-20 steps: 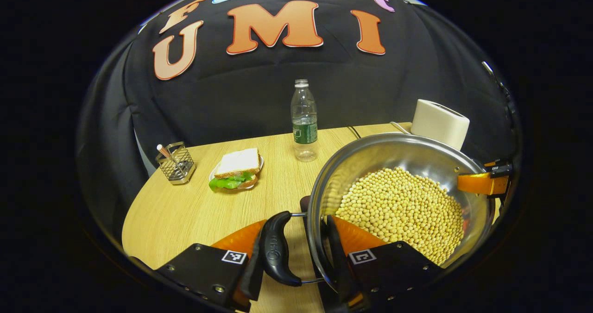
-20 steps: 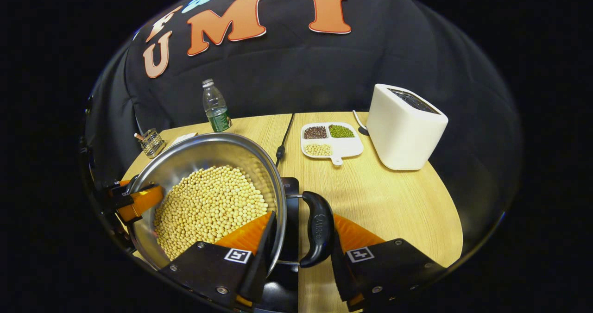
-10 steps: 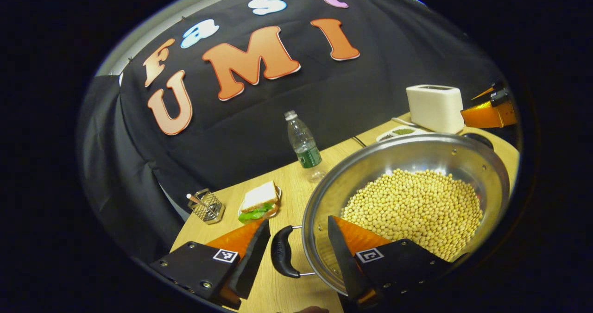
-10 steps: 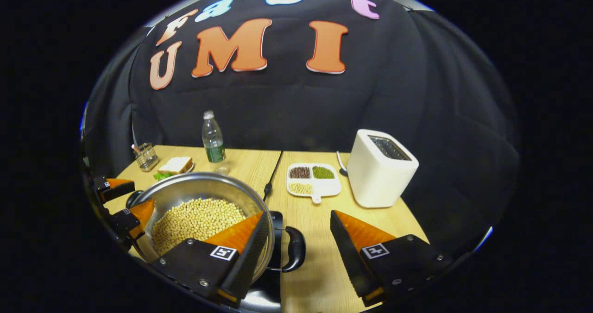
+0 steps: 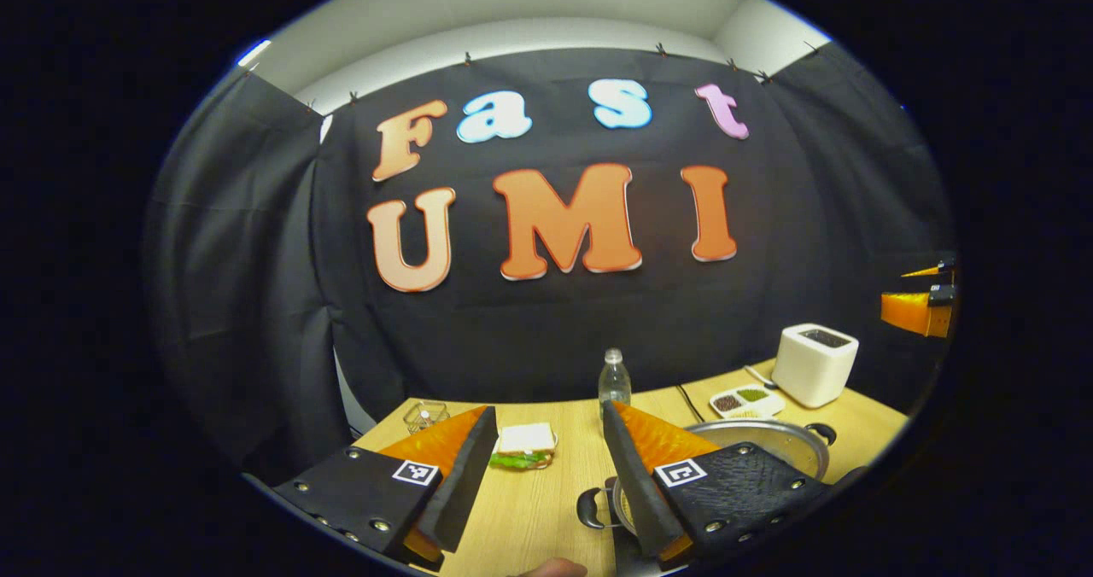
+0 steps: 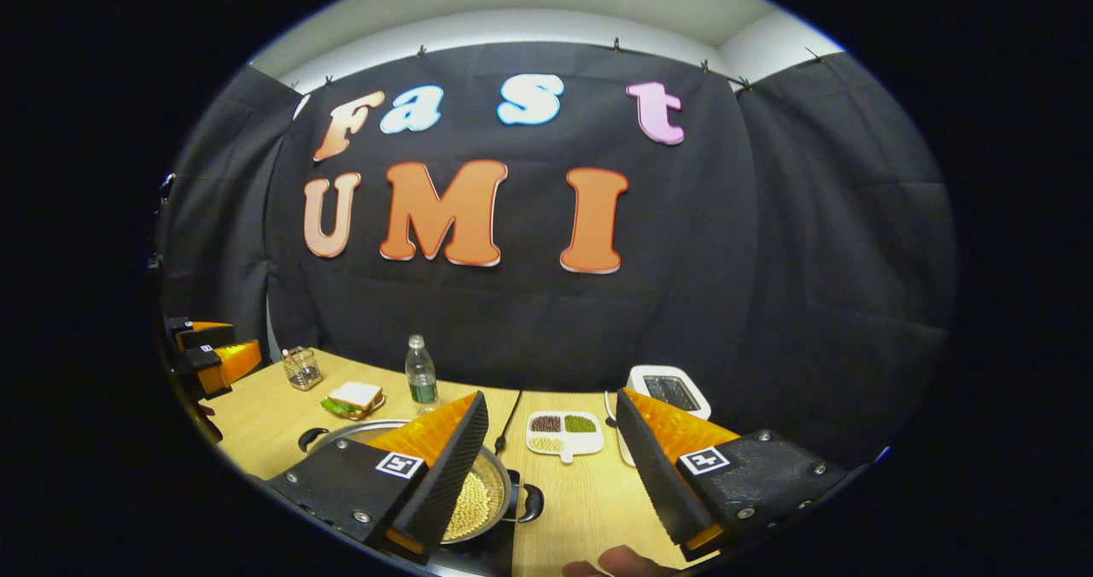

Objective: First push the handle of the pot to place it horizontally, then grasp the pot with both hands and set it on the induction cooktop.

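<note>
Now the pot (image 6: 487, 496) of soybeans (image 6: 471, 505) sits on the black induction cooktop (image 6: 491, 551) at the near edge of the wooden table (image 6: 589, 509), its side handles level — one handle (image 6: 531, 502) juts toward the table's middle. Both tools are raised above it with fingers spread wide and gripping nothing: the left gripper (image 5: 546, 475) over the pot's left handle (image 5: 589, 509), the right gripper (image 6: 551, 466) over its other side. Farther back stand a water bottle (image 6: 419, 374), a sandwich (image 6: 352, 398), a divided dish (image 6: 564, 434) of beans and a white toaster (image 5: 814, 364) — all apart from the pot.
</note>
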Demonstrator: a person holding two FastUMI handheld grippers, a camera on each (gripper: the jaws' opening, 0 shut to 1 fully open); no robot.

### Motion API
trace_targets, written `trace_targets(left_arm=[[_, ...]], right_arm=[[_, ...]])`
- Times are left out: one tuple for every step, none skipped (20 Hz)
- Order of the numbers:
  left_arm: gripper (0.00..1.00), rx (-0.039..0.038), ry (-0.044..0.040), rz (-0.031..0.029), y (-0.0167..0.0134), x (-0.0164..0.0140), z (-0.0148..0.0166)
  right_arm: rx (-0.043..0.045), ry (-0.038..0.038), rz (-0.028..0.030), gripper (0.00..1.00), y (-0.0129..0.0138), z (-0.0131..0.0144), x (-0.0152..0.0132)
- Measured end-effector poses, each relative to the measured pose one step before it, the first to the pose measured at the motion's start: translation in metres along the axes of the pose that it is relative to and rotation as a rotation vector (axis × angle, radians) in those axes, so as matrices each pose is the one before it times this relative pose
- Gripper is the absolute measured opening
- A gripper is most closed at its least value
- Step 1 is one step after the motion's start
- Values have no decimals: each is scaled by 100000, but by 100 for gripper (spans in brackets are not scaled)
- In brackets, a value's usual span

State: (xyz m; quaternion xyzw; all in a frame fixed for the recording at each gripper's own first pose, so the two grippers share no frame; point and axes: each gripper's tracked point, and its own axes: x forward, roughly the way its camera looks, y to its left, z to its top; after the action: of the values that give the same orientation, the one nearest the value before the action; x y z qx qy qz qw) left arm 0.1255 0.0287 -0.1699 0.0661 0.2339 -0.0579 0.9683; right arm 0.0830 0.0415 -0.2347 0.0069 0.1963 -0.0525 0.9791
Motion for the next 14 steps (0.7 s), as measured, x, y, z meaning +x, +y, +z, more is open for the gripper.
trace_targets(left_arm=[[77, -1357, -3337, 776, 599, -704, 1907], [77, -1557, -3432, 886, 761, -971, 2001], [77, -1175, -2683, 613, 788, -828, 1910], [76, -1066, -2989, 764, 823, -567, 1978], [77, -883, -2676, 925, 875, -828, 1975], [77, -934, -2458, 992, 706, -538, 1736], [75, -538, -1641, 548, 696, -958, 1639], [76, -1017, -1396, 1502, 825, -553, 1512], [76, -1138, -1386, 1282, 1140, -712, 1960], [76, -1588, -1131, 1299, 760, -361, 1643], [75, -806, -2213, 1411, 1022, -553, 1918], [76, 435, -3093, 2030, 1022, -278, 1932], [76, 1474, -3366, 2542, 1243, -596, 2061], [75, 1462, -3321, 2766, 922, -345, 1695]], right_arm=[[-893, -3924, 924, 98, 165, 1888, -923], [-776, -3568, 891, 97, 140, 1800, -1042], [-576, -3635, 1190, 93, 99, 1865, -1140], [-275, -3363, 769, 97, 116, 1806, -879], [-404, -2866, 1220, 94, 19, 1547, -541], [-270, -1978, 901, 94, -39, 1506, -701], [-149, -1578, 977, 94, -21, 1269, -401], [120, -1912, 1180, 97, 13, 1420, -515], [156, -2483, 802, 97, -191, 1312, -533], [-271, -2910, 289, 97, -292, 1541, -325], [-919, -2905, -568, 97, -398, 1425, -684], [-753, -2549, -778, 97, -630, 1159, -580], [-385, -2163, -677, 95, -580, 923, -98], [-42, -1474, -263, 95, -333, 886, -151]])
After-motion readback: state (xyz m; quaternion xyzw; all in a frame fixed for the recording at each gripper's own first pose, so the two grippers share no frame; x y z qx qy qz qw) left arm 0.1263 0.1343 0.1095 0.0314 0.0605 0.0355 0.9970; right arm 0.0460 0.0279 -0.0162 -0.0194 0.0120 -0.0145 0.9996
